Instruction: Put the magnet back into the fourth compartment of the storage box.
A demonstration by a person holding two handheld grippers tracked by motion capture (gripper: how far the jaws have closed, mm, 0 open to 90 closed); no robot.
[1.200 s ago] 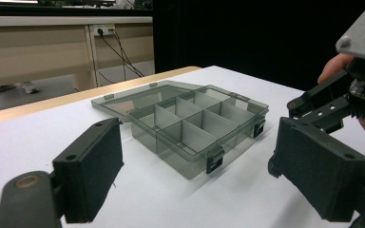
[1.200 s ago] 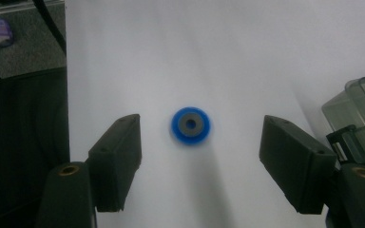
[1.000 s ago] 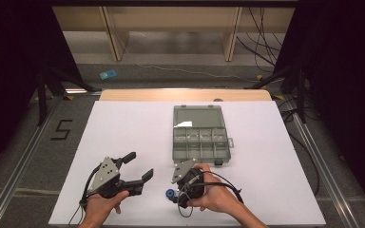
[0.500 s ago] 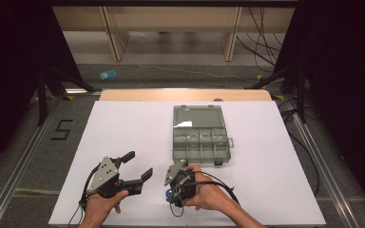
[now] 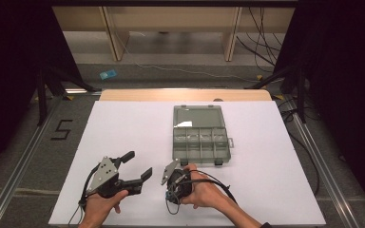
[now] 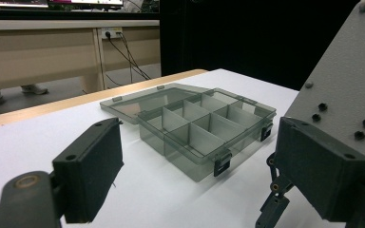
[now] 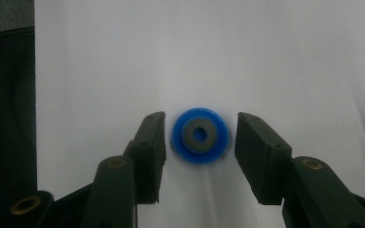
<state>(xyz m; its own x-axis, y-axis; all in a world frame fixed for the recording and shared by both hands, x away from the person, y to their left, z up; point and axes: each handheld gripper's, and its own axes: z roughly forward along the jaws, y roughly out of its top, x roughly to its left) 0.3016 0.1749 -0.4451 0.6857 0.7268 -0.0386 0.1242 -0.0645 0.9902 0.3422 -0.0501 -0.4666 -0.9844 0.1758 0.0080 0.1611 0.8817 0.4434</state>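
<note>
You are pointing your right hand-held gripper [image 7: 199,137] straight down at a small round blue disc [image 7: 200,136] with a grey ring set in its middle and a blue hole at the centre; its edge is looking slightly blurred. The disc is lying flat on the bench [image 5: 123,128], directly between the two black jaws, which have just been closing in on it; a narrow strip of white is still showing on each side, so the pads are standing just beside the disc, not yet pressing it. In the high view this right hand-held gripper [image 5: 173,183] is sitting under your hand near the front edge, with its cable looping off behind it. Your left hand-held gripper [image 5: 135,164] is resting just beside the right one, released, its jaws spread wide with nothing between them. Ahead of both, near the right one, a smoky translucent compartment box [image 5: 200,137] is lying open, its lid folded flat away from you and its dividers showing. The bench is covered in plain white, with a bare wooden strip [image 5: 185,95] along its far edge. Beyond it, pale wooden furniture, trailing cables and dark curtains are surrounding the space.
</note>
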